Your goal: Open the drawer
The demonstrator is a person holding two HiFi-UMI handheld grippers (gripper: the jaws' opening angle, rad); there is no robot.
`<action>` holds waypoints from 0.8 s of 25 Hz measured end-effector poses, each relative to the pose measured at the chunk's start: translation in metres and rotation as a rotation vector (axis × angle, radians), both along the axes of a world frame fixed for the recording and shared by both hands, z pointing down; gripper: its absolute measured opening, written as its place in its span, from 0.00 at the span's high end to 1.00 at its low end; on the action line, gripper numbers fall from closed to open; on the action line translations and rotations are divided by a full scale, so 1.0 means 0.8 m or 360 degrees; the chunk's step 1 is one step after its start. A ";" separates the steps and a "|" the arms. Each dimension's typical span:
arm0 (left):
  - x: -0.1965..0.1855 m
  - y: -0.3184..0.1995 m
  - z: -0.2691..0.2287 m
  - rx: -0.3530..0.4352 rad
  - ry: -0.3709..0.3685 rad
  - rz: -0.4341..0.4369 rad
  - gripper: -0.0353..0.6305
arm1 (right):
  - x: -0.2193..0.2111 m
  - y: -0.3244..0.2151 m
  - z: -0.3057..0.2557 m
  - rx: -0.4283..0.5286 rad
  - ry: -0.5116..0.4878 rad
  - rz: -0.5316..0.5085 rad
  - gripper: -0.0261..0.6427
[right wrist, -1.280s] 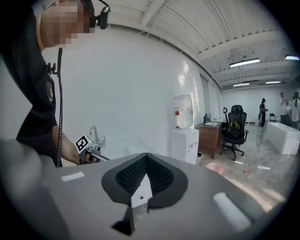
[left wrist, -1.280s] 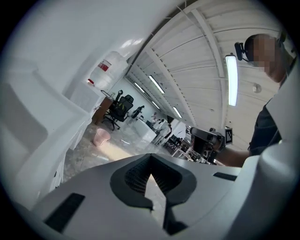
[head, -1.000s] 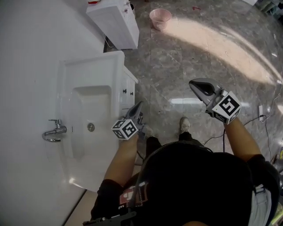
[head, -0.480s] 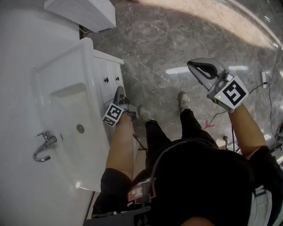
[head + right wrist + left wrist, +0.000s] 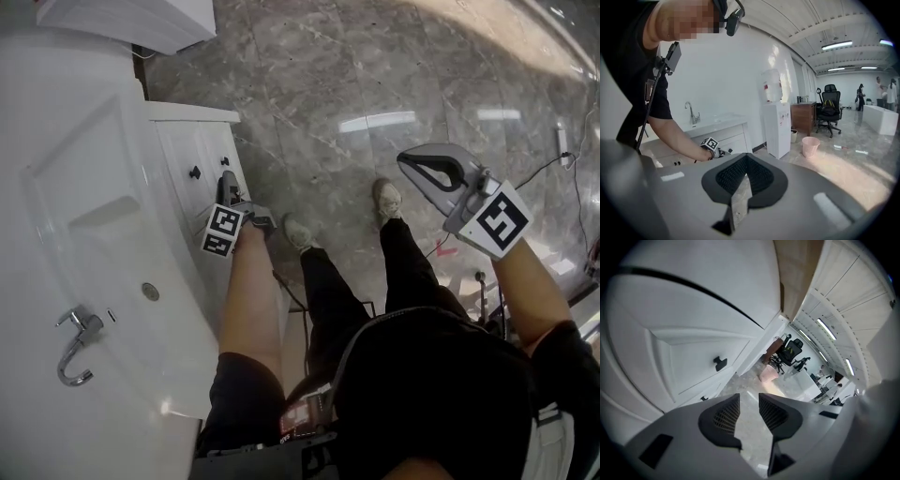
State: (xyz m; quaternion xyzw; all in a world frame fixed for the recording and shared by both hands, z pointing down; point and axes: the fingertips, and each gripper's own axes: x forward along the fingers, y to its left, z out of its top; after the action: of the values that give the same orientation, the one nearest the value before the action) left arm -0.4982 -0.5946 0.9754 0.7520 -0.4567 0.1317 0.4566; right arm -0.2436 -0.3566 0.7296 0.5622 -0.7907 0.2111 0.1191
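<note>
A white vanity cabinet (image 5: 178,141) stands at the left under a sink. Its panelled front (image 5: 689,357) carries a black knob (image 5: 720,363), with a second small knob (image 5: 704,398) lower down. In the head view the knobs (image 5: 194,172) sit just left of my left gripper (image 5: 227,180). The left gripper (image 5: 749,400) points at the cabinet front; its jaws are opening, with only floor showing between them and the knob up and to the left. My right gripper (image 5: 433,169) hangs over the floor far to the right. The right gripper (image 5: 746,158) has its pads together and holds nothing.
The basin (image 5: 84,234) and tap (image 5: 73,349) lie at the left. A white water dispenser (image 5: 776,112) stands past the vanity, with a pink bin (image 5: 810,145) and an office chair (image 5: 828,110) beyond. The person's shoes (image 5: 386,200) stand on the marble floor, and cables (image 5: 553,159) lie at the right.
Both grippers have sunk. The left one went from beside the sink rim down to the cabinet front by the knobs. The right one stayed out at the right.
</note>
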 end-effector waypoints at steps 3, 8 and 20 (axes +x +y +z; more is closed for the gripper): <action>-0.013 -0.023 0.014 0.0010 -0.0037 -0.0092 0.73 | 0.007 0.005 0.032 -0.0042 -0.0082 0.0031 0.96; -0.026 -0.048 0.036 -0.0001 0.0040 -0.0318 0.71 | 0.020 0.022 0.071 -0.0070 -0.0163 0.0053 0.96; -0.045 -0.108 0.049 0.0001 0.0309 -0.0830 0.63 | 0.036 0.032 0.105 -0.0174 -0.0218 0.0066 0.96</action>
State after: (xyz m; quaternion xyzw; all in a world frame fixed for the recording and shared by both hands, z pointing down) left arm -0.5342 -0.6807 1.0149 0.6183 -0.5890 -0.0632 0.5165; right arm -0.2149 -0.3313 0.8133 0.5553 -0.7724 0.2944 0.0909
